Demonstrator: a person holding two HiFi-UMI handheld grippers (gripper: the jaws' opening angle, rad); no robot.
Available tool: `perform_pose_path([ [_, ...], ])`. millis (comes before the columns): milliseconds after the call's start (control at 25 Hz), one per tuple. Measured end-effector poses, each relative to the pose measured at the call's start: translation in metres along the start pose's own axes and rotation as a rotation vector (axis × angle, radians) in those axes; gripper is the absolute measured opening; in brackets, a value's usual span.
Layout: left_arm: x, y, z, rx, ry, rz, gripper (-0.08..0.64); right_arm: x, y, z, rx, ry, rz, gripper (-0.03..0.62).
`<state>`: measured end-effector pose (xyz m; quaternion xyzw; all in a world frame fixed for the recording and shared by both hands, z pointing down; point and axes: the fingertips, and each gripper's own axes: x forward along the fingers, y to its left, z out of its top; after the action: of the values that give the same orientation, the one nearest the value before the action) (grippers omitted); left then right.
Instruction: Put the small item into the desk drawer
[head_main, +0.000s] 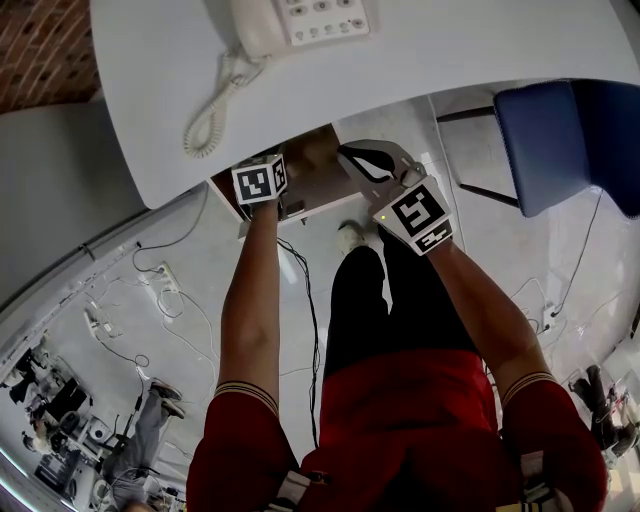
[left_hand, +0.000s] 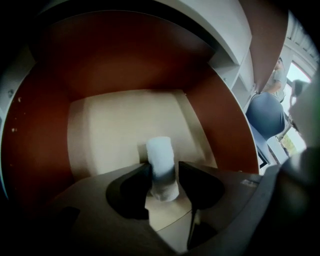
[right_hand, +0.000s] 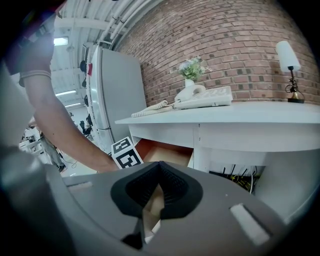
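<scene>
Setting: office corner inside a larger lab or workshop hall.

- White bench (head_main: 420, 80), upper part of the head view, with curved edge and an open wood-lined drawer (right_hand: 165, 152) beneath.
- Corded desk telephone (head_main: 300, 20) at top centre, coiled cord (head_main: 212, 110) trailing toward the bench edge.
- Table lamp (right_hand: 289, 62) and small vase of flowers (right_hand: 190, 72) on the bench, upper right of the right gripper view.
- Blue chair (head_main: 560, 140), upper right.
- Exposed brick wall (right_hand: 225, 45) behind.
- Tall white cabinet (right_hand: 117, 100), left of centre.
- Bare ceiling pipes (right_hand: 100, 20) with strip light (right_hand: 62, 41), upper left.
- Loose cables (head_main: 170, 300) and a power strip (head_main: 165, 275) on the pale floor; cluttered equipment (head_main: 60, 410), lower left.
</scene>
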<state>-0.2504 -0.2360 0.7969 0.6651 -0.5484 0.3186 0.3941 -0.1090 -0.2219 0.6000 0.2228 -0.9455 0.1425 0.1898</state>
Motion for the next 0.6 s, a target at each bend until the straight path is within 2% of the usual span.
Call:
perform_pose_path([
  [240,-0.019,-0.007,0.005,0.001,-0.041,-0.02,0.202,0.0,0.005,0.005,0.003,-0.005,0.002,0.011],
  [600,-0.069,-0.031,0.024,0.034,-0.166,-0.057,0.199,-0.012,0.018,0.025,-0.006,-0.032,0.003,0.011],
])
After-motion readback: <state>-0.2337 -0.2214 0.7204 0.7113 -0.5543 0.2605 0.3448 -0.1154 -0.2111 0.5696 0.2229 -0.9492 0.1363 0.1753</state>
